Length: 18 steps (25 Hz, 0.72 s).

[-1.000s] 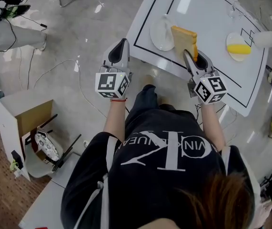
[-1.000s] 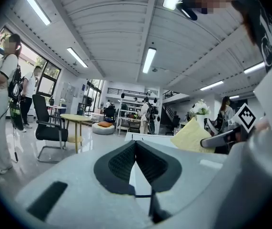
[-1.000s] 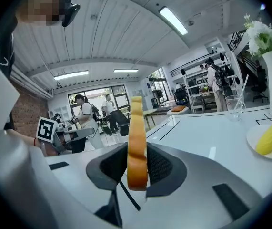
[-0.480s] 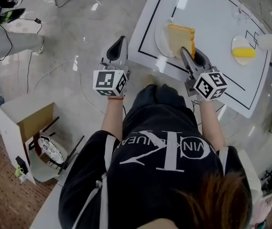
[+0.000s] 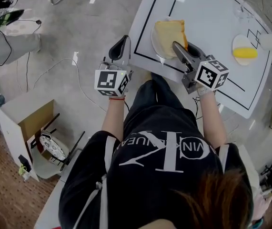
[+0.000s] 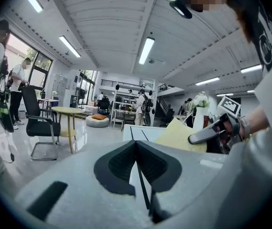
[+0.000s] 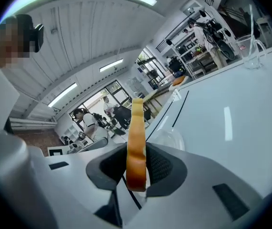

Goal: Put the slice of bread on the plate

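The slice of bread point(image 5: 168, 35) is tan with a darker crust and hangs tilted over the clear glass plate point(image 5: 156, 46) near the white table's front left corner. My right gripper point(image 5: 179, 49) is shut on the slice's near edge. In the right gripper view the bread point(image 7: 136, 128) stands edge-on between the pads, with the plate point(image 7: 170, 138) just beyond it. My left gripper point(image 5: 122, 43) is held off the table's left edge, above the floor, shut with nothing in it. In the left gripper view its jaws meet point(image 6: 136, 144), and the bread point(image 6: 177, 136) shows to the right.
A white table point(image 5: 207, 13) with a black outlined rectangle carries a small plate with a yellow item point(image 5: 244, 51) at the right and a glass point(image 5: 243, 9) at the back. On the floor to the left are a cardboard box point(image 5: 24, 123) and cables point(image 5: 55, 68).
The right gripper rolled and carried the bread left, from upright beside the plate to tilted above it. The left gripper moved a little towards the table edge.
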### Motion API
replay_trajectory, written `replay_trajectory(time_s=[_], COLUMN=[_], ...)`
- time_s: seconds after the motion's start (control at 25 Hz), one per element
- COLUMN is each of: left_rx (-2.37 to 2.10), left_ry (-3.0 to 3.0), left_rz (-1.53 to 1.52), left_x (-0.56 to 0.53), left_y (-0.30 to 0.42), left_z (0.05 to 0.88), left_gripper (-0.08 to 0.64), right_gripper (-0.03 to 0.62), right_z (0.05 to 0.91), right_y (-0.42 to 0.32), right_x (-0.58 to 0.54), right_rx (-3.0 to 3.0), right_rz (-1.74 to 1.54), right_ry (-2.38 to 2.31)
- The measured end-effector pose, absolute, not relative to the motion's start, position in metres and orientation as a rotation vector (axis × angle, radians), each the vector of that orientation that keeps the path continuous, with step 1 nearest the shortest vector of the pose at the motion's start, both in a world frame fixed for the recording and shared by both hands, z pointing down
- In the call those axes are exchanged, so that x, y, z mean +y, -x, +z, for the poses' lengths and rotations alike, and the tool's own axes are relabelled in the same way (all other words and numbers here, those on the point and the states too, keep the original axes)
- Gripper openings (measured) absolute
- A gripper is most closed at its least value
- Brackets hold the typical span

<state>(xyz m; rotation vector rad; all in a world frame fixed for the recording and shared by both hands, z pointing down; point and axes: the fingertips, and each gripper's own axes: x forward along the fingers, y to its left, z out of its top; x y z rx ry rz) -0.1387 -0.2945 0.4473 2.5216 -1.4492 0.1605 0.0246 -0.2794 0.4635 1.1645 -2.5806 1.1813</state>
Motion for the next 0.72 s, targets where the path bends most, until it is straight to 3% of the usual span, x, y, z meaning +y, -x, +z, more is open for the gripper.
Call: replay_trajectory(time_s=[0.48, 0.72], left_rx=[-1.476, -1.472], left_ry=[-2.479, -2.472], left_rz=[0.166, 0.159], left_x=[-0.295, -0.293], left_y=[0.143, 0.142], left_z=[0.451, 0.453], left_gripper=[0.002, 0.002], right_gripper=[0.1, 0.101], right_z=[0.492, 0.499], right_y=[-0.017, -0.021], right_x=[-0.29, -0.292], right_rx=[-2.411, -2.39], right_rz=[1.556, 1.457], right_ry=[-1.119, -1.148])
